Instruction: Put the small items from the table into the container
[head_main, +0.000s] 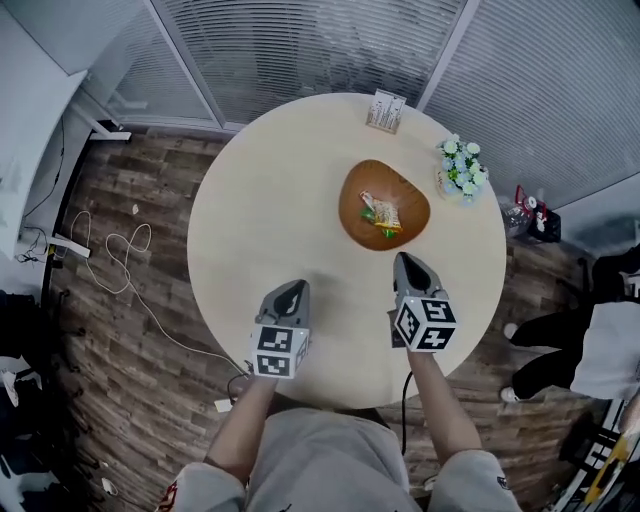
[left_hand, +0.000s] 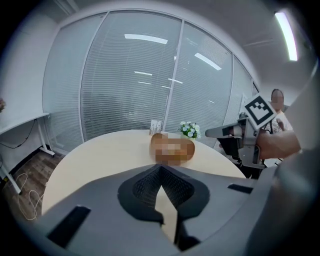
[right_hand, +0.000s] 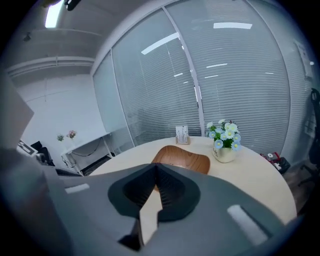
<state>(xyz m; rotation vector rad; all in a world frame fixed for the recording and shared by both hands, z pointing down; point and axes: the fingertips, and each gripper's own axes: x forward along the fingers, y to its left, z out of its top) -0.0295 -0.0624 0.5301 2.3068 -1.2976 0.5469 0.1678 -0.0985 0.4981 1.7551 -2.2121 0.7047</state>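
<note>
A brown wooden bowl (head_main: 355, 215) sits on the round pale table (head_main: 270, 210), right of centre, with small wrapped items (head_main: 382, 216) lying in it. My right gripper (head_main: 403, 259) hovers just short of the bowl's near rim; its jaws are closed together with nothing between them (right_hand: 156, 168). My left gripper (head_main: 298, 286) hangs over bare table, left of the right one and further from the bowl, also shut and empty (left_hand: 160, 168). The bowl (right_hand: 182, 160) shows just beyond the right gripper's tips. No loose small items show on the tabletop.
A pot of blue and white flowers (head_main: 461, 170) stands to the right of the bowl. A small card holder (head_main: 386, 111) stands at the table's far edge. Cables (head_main: 110, 250) lie on the wooden floor to the left. A person (head_main: 590, 345) sits at the right.
</note>
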